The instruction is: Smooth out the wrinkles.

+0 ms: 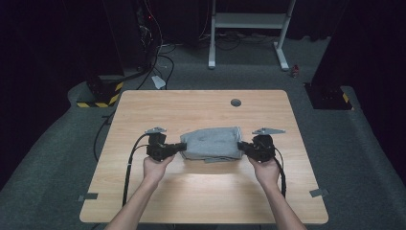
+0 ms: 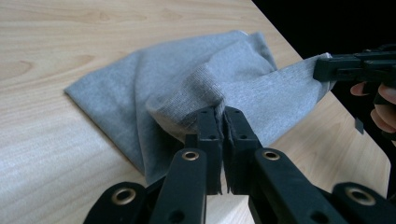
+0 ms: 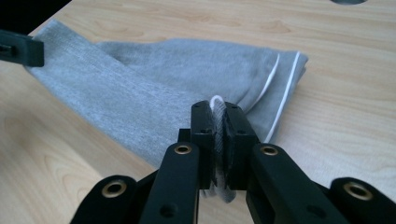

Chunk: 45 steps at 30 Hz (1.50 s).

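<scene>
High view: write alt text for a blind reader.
A person's two grippers, left and right, pinch opposite ends of a folded grey cloth on a wooden table. Dark floor and cables surround it.

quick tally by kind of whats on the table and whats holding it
grey cloth: 1
grippers, left gripper and right gripper, each shut on the cloth: 2
hands, left hand and right hand: 2
grey round cap in the table: 1
total: 6
</scene>
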Motion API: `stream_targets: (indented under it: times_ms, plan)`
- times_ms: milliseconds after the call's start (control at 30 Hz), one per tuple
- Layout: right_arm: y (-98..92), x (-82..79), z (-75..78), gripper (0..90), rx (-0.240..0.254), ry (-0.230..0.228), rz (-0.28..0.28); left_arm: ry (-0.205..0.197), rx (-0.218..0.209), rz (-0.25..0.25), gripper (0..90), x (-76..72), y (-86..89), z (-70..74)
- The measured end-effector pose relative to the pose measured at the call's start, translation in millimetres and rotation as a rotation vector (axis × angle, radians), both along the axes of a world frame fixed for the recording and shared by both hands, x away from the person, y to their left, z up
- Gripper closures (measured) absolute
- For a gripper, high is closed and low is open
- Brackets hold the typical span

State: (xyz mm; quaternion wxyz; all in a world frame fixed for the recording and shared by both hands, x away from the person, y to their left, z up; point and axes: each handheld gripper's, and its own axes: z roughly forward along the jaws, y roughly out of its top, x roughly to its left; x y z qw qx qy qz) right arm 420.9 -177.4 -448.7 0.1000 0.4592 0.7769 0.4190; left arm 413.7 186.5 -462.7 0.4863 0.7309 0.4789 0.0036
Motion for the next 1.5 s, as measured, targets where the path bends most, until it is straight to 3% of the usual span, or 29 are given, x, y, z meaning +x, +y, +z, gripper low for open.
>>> stream_targets:
  times_ms: [133, 267, 500, 700, 833, 1000, 1167, 1267, 1400, 1500]
  plan:
    - [-2.5, -13.2, -10.0, 84.4, 0.009, 0.009, 0.015, 0.004, 0.008, -0.024, 86.0, -7.7, -1.5, -6.0]
    - [-2.3, -20.4, -21.9, 84.2, -0.006, 0.027, 0.018, 0.001, 0.057, -0.056, 85.9, -15.3, -6.6, -12.3]
    - [-2.4, -26.2, -40.0, 83.4, -0.041, 0.057, 0.027, 0.013, 0.101, -0.077, 85.4, -24.4, -12.3, -24.2]
    - [1.4, -27.9, -52.5, 79.0, -0.068, 0.109, 0.030, 0.036, 0.142, -0.100, 80.3, -32.6, -16.6, -37.6]
    - [-0.6, -30.2, -51.2, 66.1, -0.043, 0.119, 0.038, 0.036, 0.131, -0.089, 71.6, -36.7, -14.2, -36.2]
    - [-10.4, -31.5, -33.7, 61.8, 0.015, 0.086, 0.015, 0.010, 0.120, -0.049, 58.3, -35.9, -9.1, -25.7]
    - [-8.0, -15.7, -11.8, 58.7, 0.008, 0.049, -0.012, 0.008, 0.098, -0.001, 45.9, -26.9, -10.9, -19.7]
    - [1.0, 1.9, -6.5, 56.9, -0.005, 0.040, -0.030, 0.017, 0.122, 0.017, 40.0, -19.6, -17.0, -17.1]
    - [15.2, 26.6, -3.0, 54.2, -0.034, 0.029, -0.072, 0.025, 0.173, 0.022, 38.4, -11.9, -24.8, -17.6]
    - [23.7, 42.7, -3.3, 52.8, -0.044, 0.031, -0.098, 0.034, 0.176, 0.014, 42.1, -9.7, -29.4, -20.0]
